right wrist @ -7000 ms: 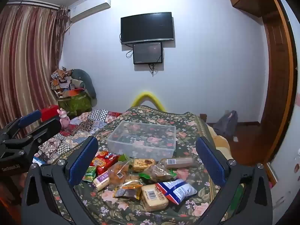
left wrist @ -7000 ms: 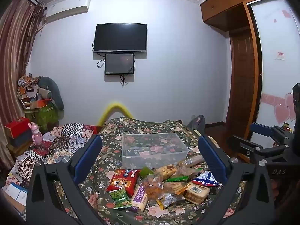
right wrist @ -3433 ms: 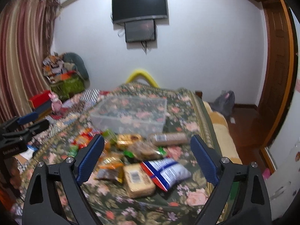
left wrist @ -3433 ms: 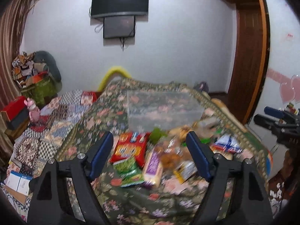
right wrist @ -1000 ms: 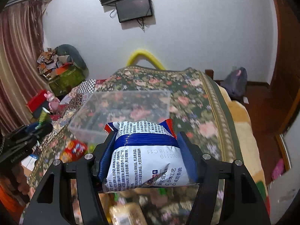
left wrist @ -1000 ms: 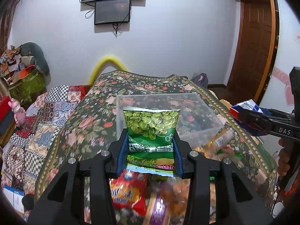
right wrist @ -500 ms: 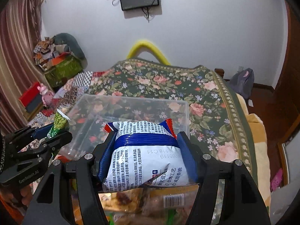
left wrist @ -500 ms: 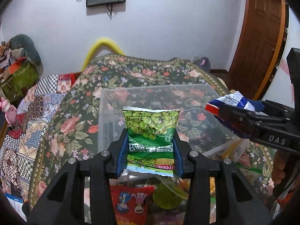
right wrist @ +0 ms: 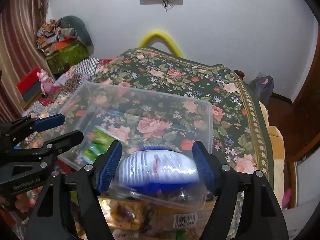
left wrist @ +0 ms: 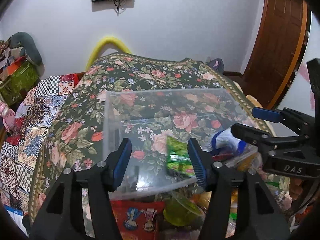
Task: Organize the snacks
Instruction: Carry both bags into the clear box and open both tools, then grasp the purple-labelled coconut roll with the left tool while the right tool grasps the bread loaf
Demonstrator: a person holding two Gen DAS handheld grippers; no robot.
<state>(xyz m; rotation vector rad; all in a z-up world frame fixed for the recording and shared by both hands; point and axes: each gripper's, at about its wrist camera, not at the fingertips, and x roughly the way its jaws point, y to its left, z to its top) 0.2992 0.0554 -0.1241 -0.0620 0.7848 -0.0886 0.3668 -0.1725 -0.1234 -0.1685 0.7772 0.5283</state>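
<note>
Both packets dropped: green packet (blurred) seemingly beside left hand-held gripper.

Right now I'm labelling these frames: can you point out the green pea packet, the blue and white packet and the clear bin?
green pea packet (left wrist: 178, 157), left wrist view, middle of its blurred face.
blue and white packet (right wrist: 158, 167), right wrist view, centre of its striped face.
clear bin (left wrist: 166, 91), left wrist view, far rim.

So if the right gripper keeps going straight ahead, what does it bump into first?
Probably the blue-and-white snack bag dropping between the right gripper fingers, then the clear plastic bin floor; depth is hard to judge.
</note>
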